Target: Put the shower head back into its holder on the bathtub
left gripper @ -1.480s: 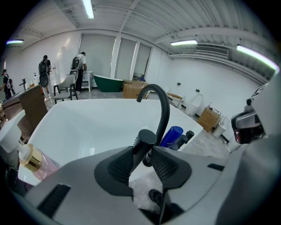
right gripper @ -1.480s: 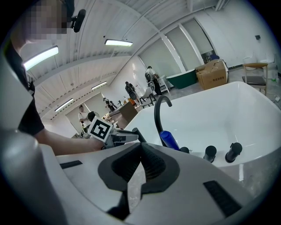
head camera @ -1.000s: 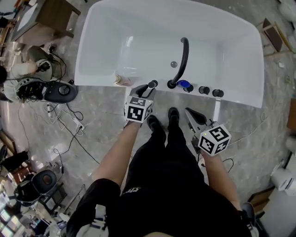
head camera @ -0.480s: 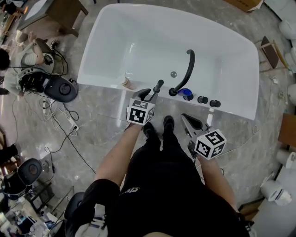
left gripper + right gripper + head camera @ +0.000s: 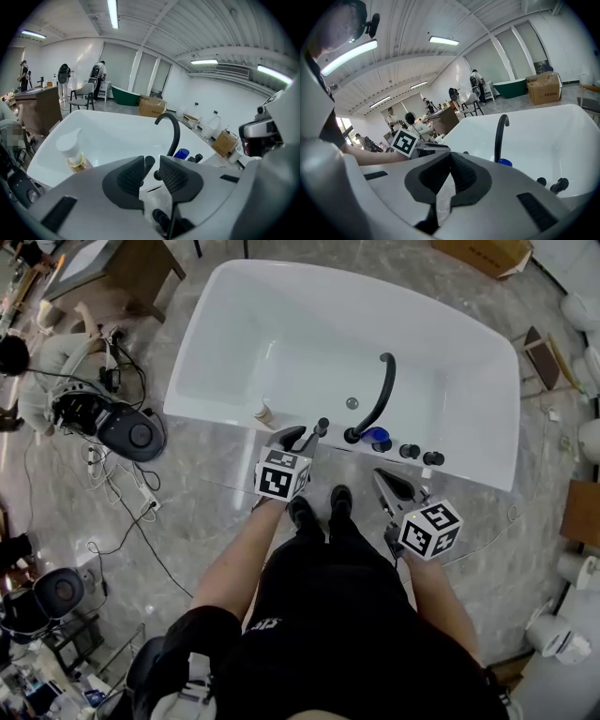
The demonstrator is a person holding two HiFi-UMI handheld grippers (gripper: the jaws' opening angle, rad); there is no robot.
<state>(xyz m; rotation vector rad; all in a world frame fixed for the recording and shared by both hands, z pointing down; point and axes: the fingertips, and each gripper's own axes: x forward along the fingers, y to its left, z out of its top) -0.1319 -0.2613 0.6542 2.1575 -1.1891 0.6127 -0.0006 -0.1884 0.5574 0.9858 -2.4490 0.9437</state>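
The black shower head (image 5: 321,427) stands upright on the near rim of the white bathtub (image 5: 234,296), just left of the arched black faucet (image 5: 375,395). My left gripper (image 5: 302,436) hovers right by it. In the left gripper view the shower head's (image 5: 148,164) tip shows in the gap of the left gripper (image 5: 151,171). The jaws are closing, and a gap still shows beside the rod. My right gripper (image 5: 380,476) hangs over the floor short of the tub. In its own view the right gripper (image 5: 450,161) is shut and empty.
A pump bottle (image 5: 263,413) sits on the rim left of the shower head. Right of the faucet are a blue object (image 5: 378,437) and two black knobs (image 5: 410,452). A person sits on the floor at the left amid gear (image 5: 131,432) and cables. My feet (image 5: 319,507) stand between the grippers.
Both grippers have risen a little and drawn slightly back from the rim. The shower head stays upright on the rim while the left jaws narrow.
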